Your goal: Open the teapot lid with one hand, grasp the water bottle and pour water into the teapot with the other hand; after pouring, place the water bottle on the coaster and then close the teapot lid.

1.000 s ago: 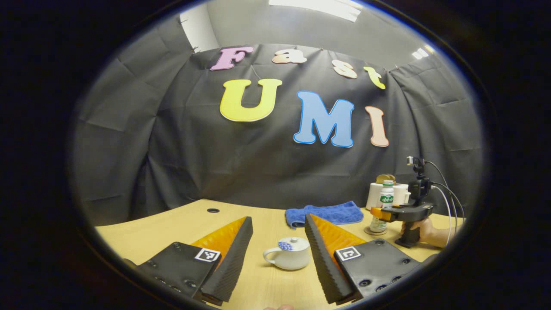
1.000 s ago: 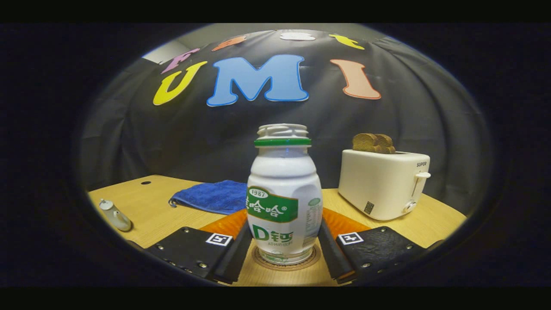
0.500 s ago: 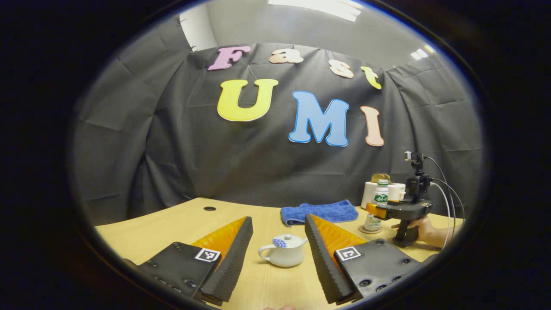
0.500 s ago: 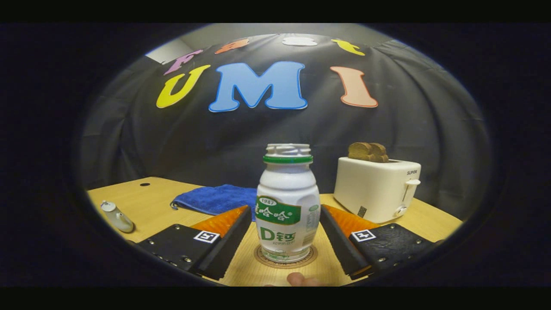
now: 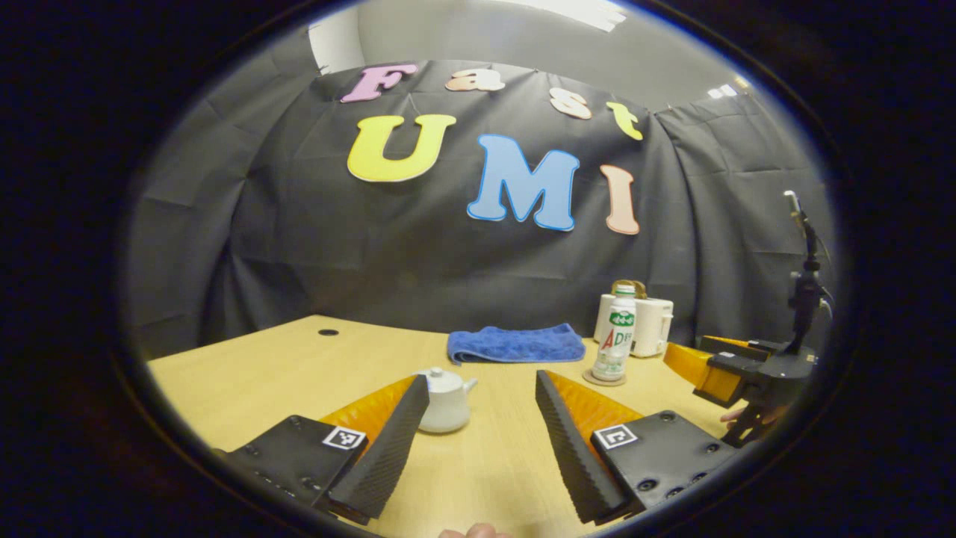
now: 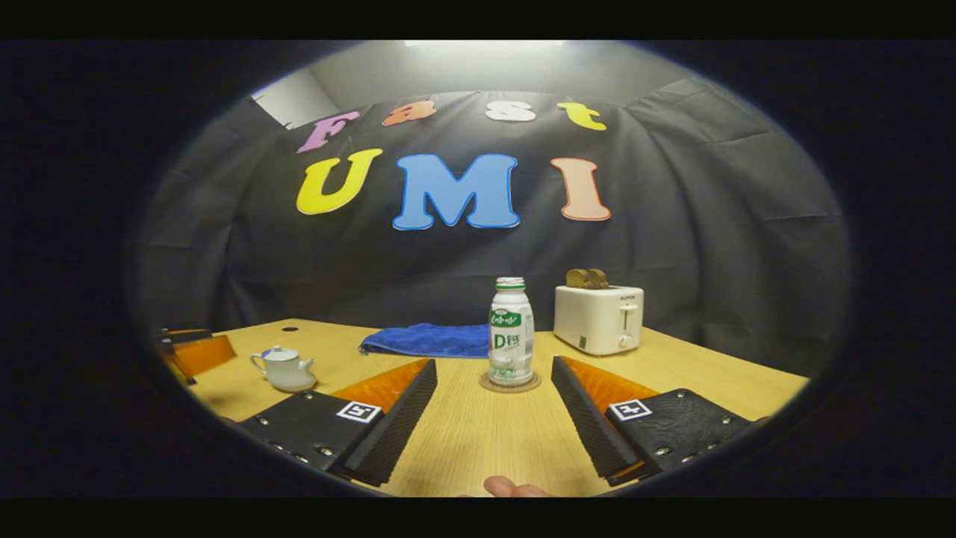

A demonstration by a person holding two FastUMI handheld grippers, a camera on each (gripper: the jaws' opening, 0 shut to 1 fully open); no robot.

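The white teapot (image 5: 446,401) stands on the wooden table (image 5: 284,373) with its lid on, partly behind one finger of my left gripper (image 5: 479,379), which is open and holds nothing. The white water bottle (image 5: 616,332) with a green label stands upright on a round coaster (image 5: 602,379). In the right gripper view the bottle (image 6: 511,332) rests on the coaster (image 6: 510,386) a short way beyond my open right gripper (image 6: 494,365), apart from both fingers. The teapot (image 6: 284,368) sits at the left there.
A blue towel (image 6: 429,338) lies at the back of the table, and a white toaster (image 6: 599,320) with bread in it stands right of the bottle. The right gripper (image 5: 747,366) and a hand appear at the far right of the left gripper view.
My right gripper has drawn back from the bottle, leaving it on the coaster. My left gripper has also pulled back and swung, so the teapot now sits by one finger.
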